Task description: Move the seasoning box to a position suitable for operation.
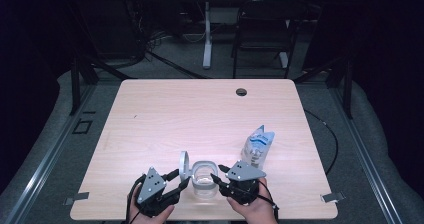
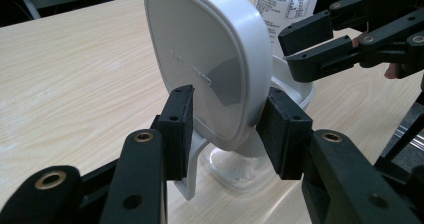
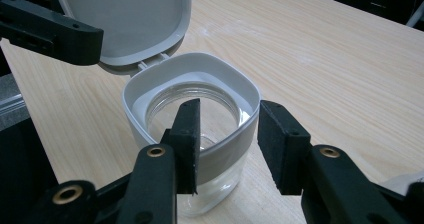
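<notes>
Lid point(image 2: 210, 64) is flipped up, my left tool point(image 1: 181, 180) straddling it, pads not pressing. Right tool point(image 1: 218, 180) straddles the jar point(image 3: 192, 134) rim, apart. Bottle point(image 1: 258, 146) waits untouched; filling looks still ahead.

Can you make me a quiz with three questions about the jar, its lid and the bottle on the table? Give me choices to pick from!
1. Where is the bottle?
A. Beside the jar, toward the right gripper's side
B. Inside the jar
C. On the floor

2. What colour is the jar's lid?
A. Red
B. White
C. Black

3. How is the lid now?
A. Shut flat on the jar
B. Lying apart on the table
C. Flipped up, still joined at its hinge

Answers: 1 A, the high view shows it standing on the table just right of the jar. 2 B, the left gripper view shows a white lid. 3 C, the right gripper view shows it standing open above the rim.
</notes>
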A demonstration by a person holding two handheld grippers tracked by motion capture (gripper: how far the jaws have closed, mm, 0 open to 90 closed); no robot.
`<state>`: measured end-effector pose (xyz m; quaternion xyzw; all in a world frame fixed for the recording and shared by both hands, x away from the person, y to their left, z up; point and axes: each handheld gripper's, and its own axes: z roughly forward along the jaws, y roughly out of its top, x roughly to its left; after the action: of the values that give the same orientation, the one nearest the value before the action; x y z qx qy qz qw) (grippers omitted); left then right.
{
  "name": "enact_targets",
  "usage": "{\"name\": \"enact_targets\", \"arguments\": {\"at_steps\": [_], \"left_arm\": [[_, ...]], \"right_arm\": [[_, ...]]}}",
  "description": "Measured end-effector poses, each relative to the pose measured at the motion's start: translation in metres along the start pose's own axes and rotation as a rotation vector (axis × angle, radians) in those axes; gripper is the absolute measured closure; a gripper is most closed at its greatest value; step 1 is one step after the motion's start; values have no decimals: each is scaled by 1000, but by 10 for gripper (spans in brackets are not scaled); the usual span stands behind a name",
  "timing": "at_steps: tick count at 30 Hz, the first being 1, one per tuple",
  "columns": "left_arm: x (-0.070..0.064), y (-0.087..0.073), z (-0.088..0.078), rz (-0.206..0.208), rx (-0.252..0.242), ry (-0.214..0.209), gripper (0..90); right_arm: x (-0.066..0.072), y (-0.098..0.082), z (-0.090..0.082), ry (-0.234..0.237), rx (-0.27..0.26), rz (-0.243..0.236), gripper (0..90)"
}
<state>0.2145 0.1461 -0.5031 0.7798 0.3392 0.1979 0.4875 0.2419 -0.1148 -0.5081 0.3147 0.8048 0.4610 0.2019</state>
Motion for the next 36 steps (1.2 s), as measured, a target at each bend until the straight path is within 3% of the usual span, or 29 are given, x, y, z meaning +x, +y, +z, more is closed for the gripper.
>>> {"name": "enact_targets", "arguments": {"at_steps": [10, 26, 36], "left_arm": [[0, 1, -8, -9, 6, 8, 543], [6, 9, -26, -30, -31, 16, 515], [22, 7, -32, -99, -61, 15, 489]], "right_arm": [[1, 2, -4, -3, -4, 6, 591], [-5, 5, -13, -17, -28, 17, 574], [-11, 6, -16, -26, -33, 35, 542]]}}
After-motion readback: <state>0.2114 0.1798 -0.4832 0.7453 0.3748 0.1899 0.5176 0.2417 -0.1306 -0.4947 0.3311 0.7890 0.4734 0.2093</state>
